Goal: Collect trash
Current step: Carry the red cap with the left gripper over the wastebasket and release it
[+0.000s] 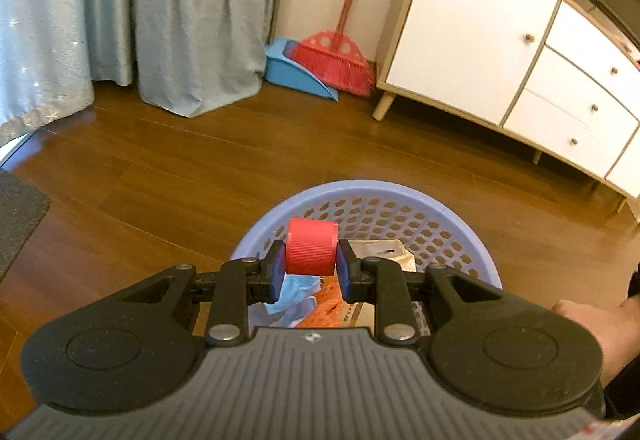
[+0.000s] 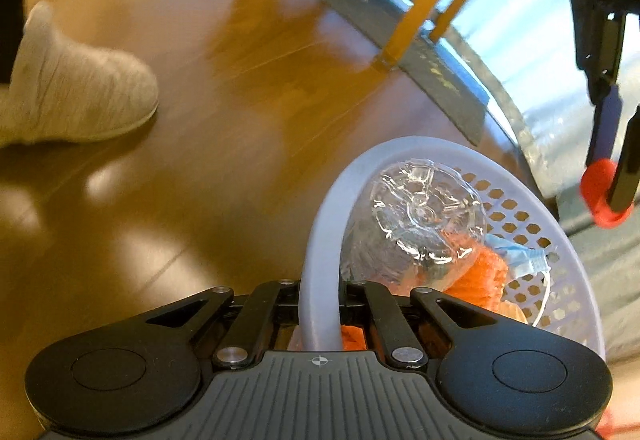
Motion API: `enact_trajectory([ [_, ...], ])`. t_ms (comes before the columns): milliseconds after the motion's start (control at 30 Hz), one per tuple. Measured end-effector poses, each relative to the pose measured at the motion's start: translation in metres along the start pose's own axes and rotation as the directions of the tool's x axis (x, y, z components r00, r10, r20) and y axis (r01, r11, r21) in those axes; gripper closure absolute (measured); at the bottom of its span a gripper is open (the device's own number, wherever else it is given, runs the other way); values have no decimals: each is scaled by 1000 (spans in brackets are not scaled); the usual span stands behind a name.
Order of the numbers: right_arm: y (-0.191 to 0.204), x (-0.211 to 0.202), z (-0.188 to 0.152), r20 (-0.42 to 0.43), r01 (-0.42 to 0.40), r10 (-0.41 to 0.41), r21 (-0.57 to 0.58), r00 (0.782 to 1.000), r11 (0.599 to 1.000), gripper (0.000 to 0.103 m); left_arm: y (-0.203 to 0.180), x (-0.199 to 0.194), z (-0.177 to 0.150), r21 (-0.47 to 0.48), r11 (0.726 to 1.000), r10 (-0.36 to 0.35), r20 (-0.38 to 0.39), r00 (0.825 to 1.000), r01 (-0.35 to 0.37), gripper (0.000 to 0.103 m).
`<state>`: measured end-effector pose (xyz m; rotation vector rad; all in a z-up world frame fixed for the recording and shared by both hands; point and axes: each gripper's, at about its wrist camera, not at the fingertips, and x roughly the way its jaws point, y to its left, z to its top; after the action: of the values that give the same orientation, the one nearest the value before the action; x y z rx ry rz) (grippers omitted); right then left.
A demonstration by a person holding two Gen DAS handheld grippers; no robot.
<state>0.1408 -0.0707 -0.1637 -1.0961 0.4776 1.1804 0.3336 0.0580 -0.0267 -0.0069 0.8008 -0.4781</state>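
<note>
The left gripper (image 1: 311, 264) is clamping a red bottle cap (image 1: 311, 246) above the lavender perforated basket (image 1: 420, 196), which is holding a clear plastic bottle (image 2: 420, 224) and orange and blue scraps, while the right gripper (image 2: 320, 314) is gripping the basket's rim on the wooden floor (image 1: 180, 168).

Ribbed plastic cap (image 1: 311, 246); glossy wood floor (image 1: 192, 168)

Below the left gripper (image 1: 311, 266) the basket (image 1: 400, 188) gapes, half-filled with trash. Ahead, bare floor (image 1: 200, 160) runs to broom (image 1: 340, 60) and cabinet (image 1: 480, 52). A clear bottle (image 2: 420, 224) crowds the right gripper (image 2: 320, 320).
</note>
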Motion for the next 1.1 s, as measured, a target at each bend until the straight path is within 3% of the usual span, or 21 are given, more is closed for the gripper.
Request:
enact_trajectory([
  [367,-20,-17,-6,49,86,-102,262,994,961,102,-28,56,13,49,999,-16,-115,993,22,80],
  [500,-18,-22,-7,69,89,-116,308,991,947,102,-47,66,11,79,996,-41,-137,990,52,66],
  [800,-7,-31,-10,81,112,-149,351,985,930,100,-34,38,14,41,999,13,-112,994,-9,59],
  [1100,1,-41,-10,19,111,-128,387,992,915,95,-13,7,5,-3,997,71,-120,990,-72,50],
])
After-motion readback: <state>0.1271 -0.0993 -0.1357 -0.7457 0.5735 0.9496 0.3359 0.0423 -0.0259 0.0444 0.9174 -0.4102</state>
